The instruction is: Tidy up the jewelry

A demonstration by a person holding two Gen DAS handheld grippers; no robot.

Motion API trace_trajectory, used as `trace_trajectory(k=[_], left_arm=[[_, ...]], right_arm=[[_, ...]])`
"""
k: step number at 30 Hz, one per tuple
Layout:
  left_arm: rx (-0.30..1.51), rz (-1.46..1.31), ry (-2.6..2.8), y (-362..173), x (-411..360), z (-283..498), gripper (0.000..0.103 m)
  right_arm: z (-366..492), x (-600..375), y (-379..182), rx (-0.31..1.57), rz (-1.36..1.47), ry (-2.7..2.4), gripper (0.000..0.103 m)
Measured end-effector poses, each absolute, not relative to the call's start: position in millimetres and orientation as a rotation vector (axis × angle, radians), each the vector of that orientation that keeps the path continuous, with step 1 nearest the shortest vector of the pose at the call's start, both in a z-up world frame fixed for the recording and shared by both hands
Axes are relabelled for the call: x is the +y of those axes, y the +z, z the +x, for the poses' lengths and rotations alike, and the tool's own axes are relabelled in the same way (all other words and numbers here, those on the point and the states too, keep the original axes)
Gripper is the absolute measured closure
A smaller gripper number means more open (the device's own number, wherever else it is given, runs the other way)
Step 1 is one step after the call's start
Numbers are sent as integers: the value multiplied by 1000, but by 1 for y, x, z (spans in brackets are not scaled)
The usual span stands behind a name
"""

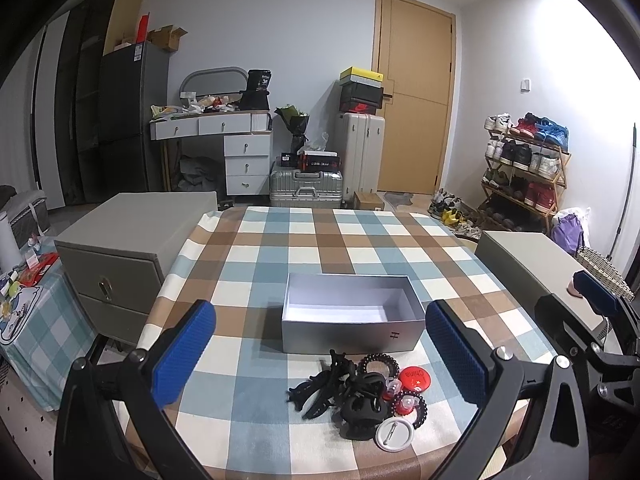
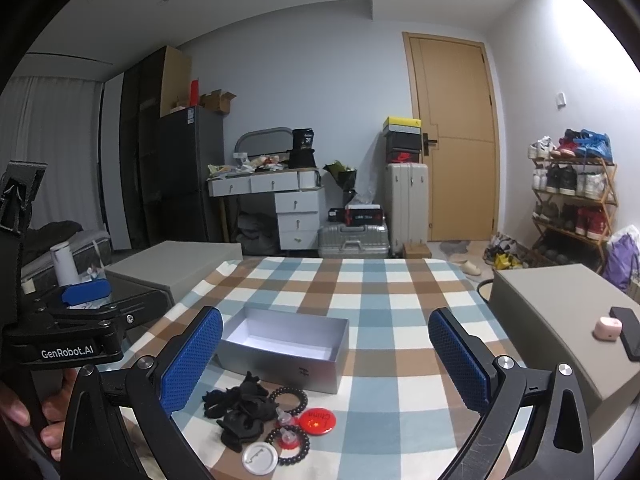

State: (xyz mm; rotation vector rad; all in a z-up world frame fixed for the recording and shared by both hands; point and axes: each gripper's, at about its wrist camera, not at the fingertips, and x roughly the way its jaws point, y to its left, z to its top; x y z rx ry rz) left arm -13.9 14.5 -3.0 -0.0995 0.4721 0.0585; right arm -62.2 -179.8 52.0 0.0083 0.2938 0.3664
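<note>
Nothing sorted yet: box (image 1: 352, 320) empty on table (image 1: 360, 240); clips (image 1: 340, 392), hair ties (image 1: 378, 364), badges (image 1: 412, 378) piled just in front. Left gripper (image 1: 320, 356) and right gripper (image 2: 326, 364) both spread wide, holding nothing.

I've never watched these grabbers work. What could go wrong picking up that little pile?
The black hair claws lie tangled against the beaded rings, so lifting one may drag others along. The white badge lies flat near the table edge; wide pads may nudge it off. The open box looks light and could slide.
</note>
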Motion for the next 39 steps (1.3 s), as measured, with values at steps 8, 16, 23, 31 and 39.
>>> trace_trajectory(k=[8, 16, 23, 31, 39], left_arm=[[478, -100, 56, -7, 14, -14, 1], [527, -127, 12, -16, 15, -11, 1], [630, -128, -99, -42, 7, -4, 1], [806, -152, -206, -81, -5, 8, 3], [889, -106, -241, -99, -13, 14, 34]], right_arm=[[-61, -179, 49, 296, 13, 364, 0], [-61, -182, 44, 304, 27, 359, 0], [-56, -189, 36, 331, 46, 344, 0], [-51, -196, 22, 366, 58, 324, 0], [-49, -201, 11, 396, 59, 316, 0]])
